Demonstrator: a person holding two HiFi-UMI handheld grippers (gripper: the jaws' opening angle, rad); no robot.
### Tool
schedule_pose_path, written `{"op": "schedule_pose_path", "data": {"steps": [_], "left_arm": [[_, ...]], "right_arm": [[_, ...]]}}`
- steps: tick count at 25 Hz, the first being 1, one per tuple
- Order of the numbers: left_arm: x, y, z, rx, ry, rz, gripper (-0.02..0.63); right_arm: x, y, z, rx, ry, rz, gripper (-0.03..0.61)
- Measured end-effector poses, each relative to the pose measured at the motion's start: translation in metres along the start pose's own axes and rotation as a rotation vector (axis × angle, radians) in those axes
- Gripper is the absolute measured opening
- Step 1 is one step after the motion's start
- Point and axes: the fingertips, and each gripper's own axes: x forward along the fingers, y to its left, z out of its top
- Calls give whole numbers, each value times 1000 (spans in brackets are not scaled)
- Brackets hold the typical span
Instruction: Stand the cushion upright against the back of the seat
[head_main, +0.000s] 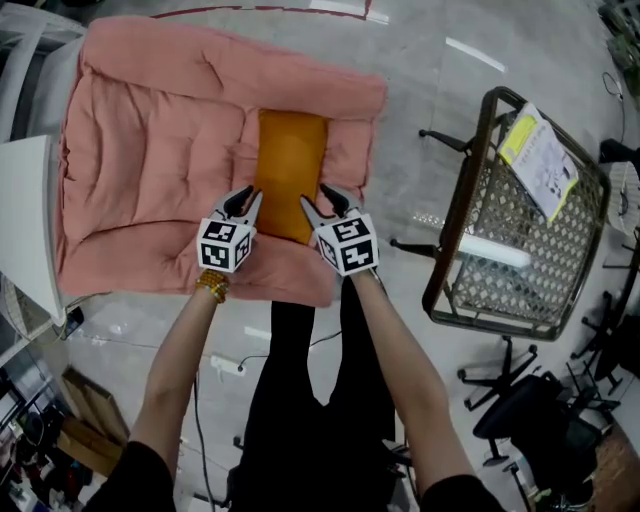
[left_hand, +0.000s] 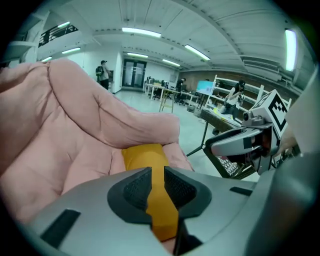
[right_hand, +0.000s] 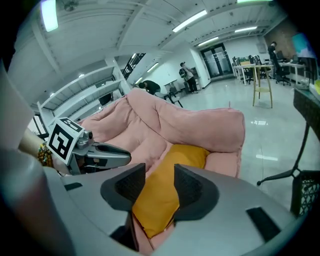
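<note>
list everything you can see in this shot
seat: one, pink, on the floor, centre left
cushion: one, orange, lying flat on the seat
wire basket: one, brown frame, right of the seat
leaflet: one, yellow and white, on the basket
tube: one, white, in the basket
office chair: at least one, black, lower right
left gripper: grey, open, at the cushion's near end
right gripper: grey, open, beside it

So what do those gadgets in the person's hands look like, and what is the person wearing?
Each hand carries a grey plastic tool: the left gripper and the right gripper. Each has two jaws lined with black dimpled pads and a white cube printed with black square markers. The person wears black short sleeves and an amber beaded bracelet on the left wrist.
</note>
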Motion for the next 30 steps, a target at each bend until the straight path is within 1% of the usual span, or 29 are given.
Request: {"op": "schedule_pose_path", "data": {"steps": [2,5,11,13,20,23,25,28,30], "left_arm": [[11,9,-9,-11,14,-5,69],[24,17,-22,2,41,-23,80],[49,28,-35,-2,89,-75,115],[57,33,-39,9,104,-88,129],[87,54,-60,-6,161,-131,163],[95,62,-68,-45,177,-165,164],[98,65,-71,-83,177,-187,164],[102,68,-73,-169,163,-229,170],[105,69,-74,-217,158,-264,187]], "right_arm": [[13,-6,-9,10,14,4,176],[31,-13,-24,37,34,12,192],[59,-29,-39,141,40,27,216],[67,-35,-42,175,39,26,225],[91,-55,-68,217,80,33,249],[99,-61,-82,243,96,48,256],[103,-63,-89,279,90,62,261],[108,-69,-95,347,74,78,261],[112,-70,-96,377,69,92,264]]}}
